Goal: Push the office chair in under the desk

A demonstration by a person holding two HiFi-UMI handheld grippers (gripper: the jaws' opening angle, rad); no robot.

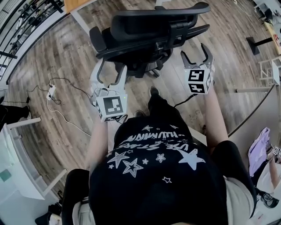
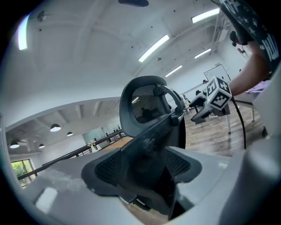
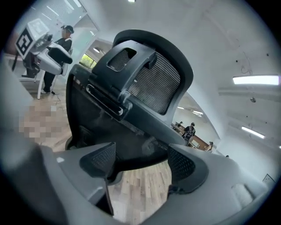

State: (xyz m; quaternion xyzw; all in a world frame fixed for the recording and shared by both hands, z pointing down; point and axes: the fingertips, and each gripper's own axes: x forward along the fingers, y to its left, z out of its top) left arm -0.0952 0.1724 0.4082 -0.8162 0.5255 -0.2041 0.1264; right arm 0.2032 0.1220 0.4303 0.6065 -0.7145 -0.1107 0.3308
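A black office chair with a mesh back and headrest stands just ahead of me, its back toward me. A wooden desk top shows at the upper left edge, beyond the chair. My left gripper is open at the lower left edge of the backrest; in the left gripper view the chair's dark back frame runs between its parted pads without being pinched. My right gripper is open beside the backrest's right side; in the right gripper view the chair's back fills the space ahead of its jaws.
A white power strip with its cable lies on the wood floor at the left. A white table stands at the lower left. A black stand base and a white frame are at the right. My feet are behind the chair.
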